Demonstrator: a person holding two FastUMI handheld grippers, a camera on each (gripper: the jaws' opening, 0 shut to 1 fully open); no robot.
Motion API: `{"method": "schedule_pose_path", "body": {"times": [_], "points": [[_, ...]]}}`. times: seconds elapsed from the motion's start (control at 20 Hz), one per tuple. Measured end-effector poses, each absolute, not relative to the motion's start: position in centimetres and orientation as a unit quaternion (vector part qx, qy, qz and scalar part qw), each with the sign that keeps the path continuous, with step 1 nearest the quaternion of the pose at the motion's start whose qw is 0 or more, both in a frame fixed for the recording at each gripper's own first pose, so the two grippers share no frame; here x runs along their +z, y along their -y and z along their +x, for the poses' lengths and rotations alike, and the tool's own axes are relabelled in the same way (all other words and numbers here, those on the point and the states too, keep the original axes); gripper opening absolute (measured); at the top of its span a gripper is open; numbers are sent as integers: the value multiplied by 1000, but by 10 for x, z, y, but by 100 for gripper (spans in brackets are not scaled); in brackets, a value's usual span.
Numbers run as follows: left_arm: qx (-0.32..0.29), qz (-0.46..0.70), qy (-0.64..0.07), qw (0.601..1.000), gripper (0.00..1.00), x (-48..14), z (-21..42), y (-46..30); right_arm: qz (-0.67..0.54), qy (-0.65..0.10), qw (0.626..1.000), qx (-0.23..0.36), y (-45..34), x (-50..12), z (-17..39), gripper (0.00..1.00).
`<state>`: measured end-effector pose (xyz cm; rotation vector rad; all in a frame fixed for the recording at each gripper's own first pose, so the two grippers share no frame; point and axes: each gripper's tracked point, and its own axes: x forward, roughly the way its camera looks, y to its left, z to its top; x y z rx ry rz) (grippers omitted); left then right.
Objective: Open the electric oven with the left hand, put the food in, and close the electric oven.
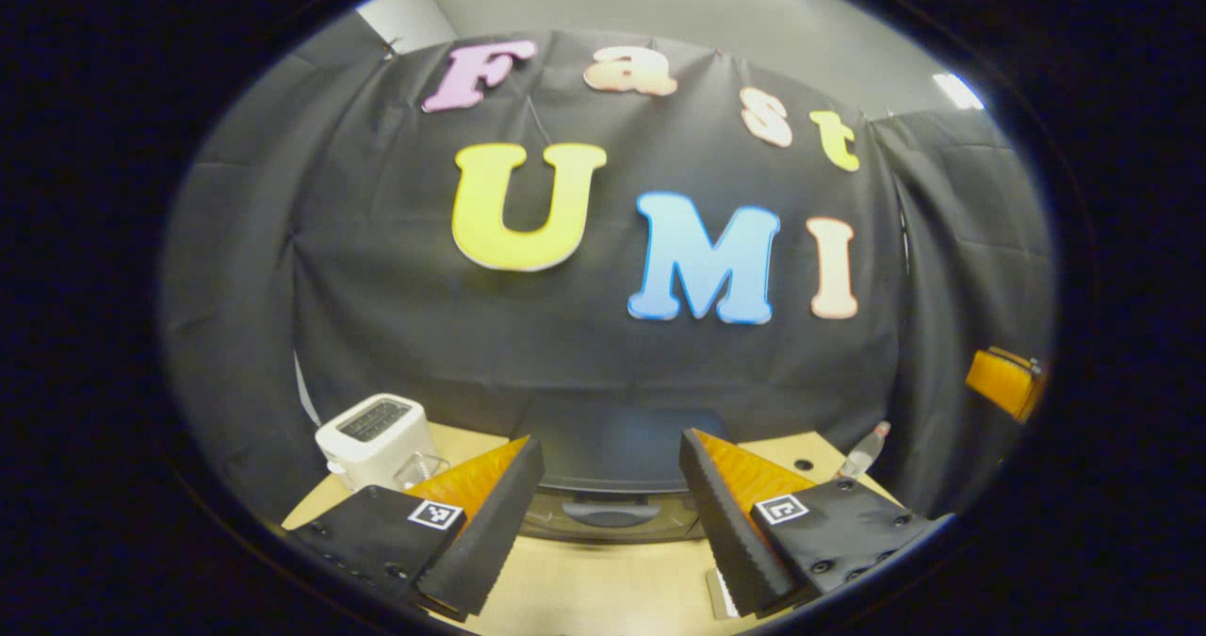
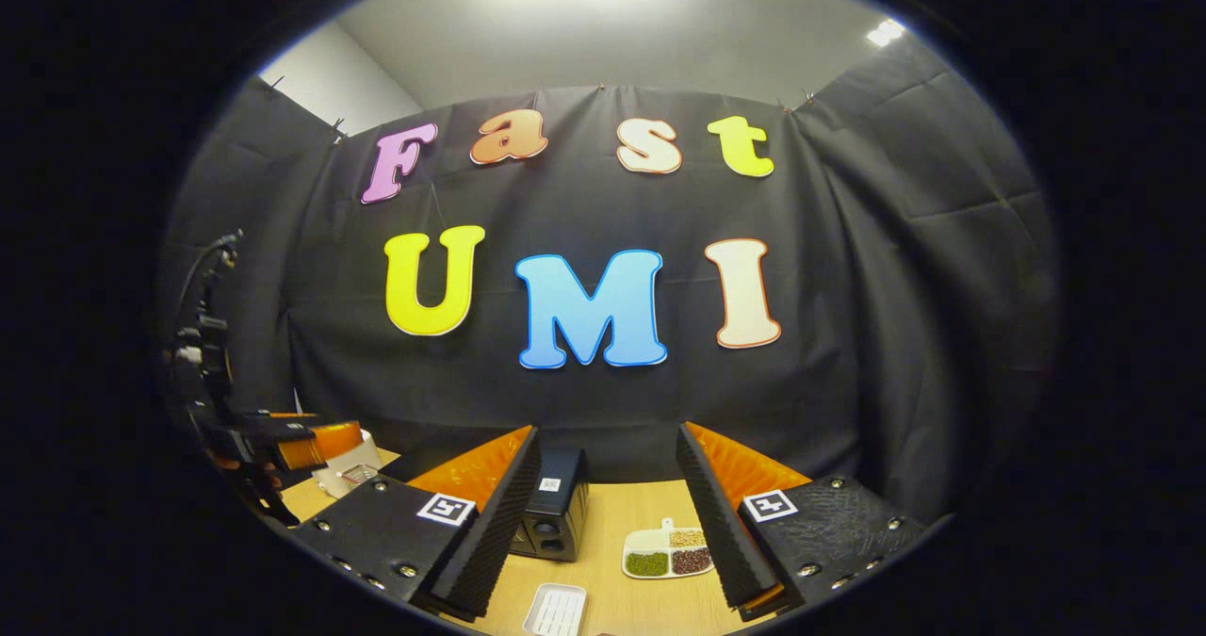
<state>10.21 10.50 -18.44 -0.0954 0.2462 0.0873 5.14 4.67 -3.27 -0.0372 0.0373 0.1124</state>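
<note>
The black electric oven (image 1: 612, 471) stands on the wooden table straight ahead of my left gripper (image 1: 610, 440), a short way off. Its door looks shut, and the handle (image 1: 611, 512) faces me. The left gripper is open and holds nothing. In the right gripper view the oven (image 2: 556, 509) shows from its side. A white divided plate (image 2: 667, 553) with green, brown and pale foods lies to its right. My right gripper (image 2: 606, 432) is open and empty above the table, back from both. The left gripper (image 2: 283, 443) shows at the far left.
A white toaster (image 1: 377, 438) stands left of the oven, near the table's left edge. A small bottle (image 1: 865, 449) sits at the back right. A white ribbed tray (image 2: 556, 610) lies on the table (image 2: 612, 513) in front of the oven. Black cloth walls close the booth.
</note>
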Motion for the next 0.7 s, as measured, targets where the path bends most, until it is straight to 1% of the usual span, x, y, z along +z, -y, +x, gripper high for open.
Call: {"method": "schedule_pose_path", "body": {"times": [0.05,0.25,0.3,0.35,0.4,0.5,0.7], "points": [[55,-48,-100,992,93,-170,98,-105,-17,-23,998,61,-45,-36,51,88],[76,-25,-53,995,100,-133,82,-104,-9,-14,997,75,-46,-25,46,88],[75,-25,-48,996,100,-127,75,-99,-7,-8,997,80,-48,-21,44,88],[72,-26,-43,996,100,-121,67,-95,-4,-6,996,86,-53,-21,43,88],[68,-26,-43,996,92,-119,61,-91,-5,-12,996,89,-56,-23,40,88],[54,-28,-46,997,100,-120,63,-88,2,-19,996,84,-60,-21,32,88],[22,-38,-41,998,100,-107,51,-77,15,-10,998,67,-71,-7,14,88]]}}
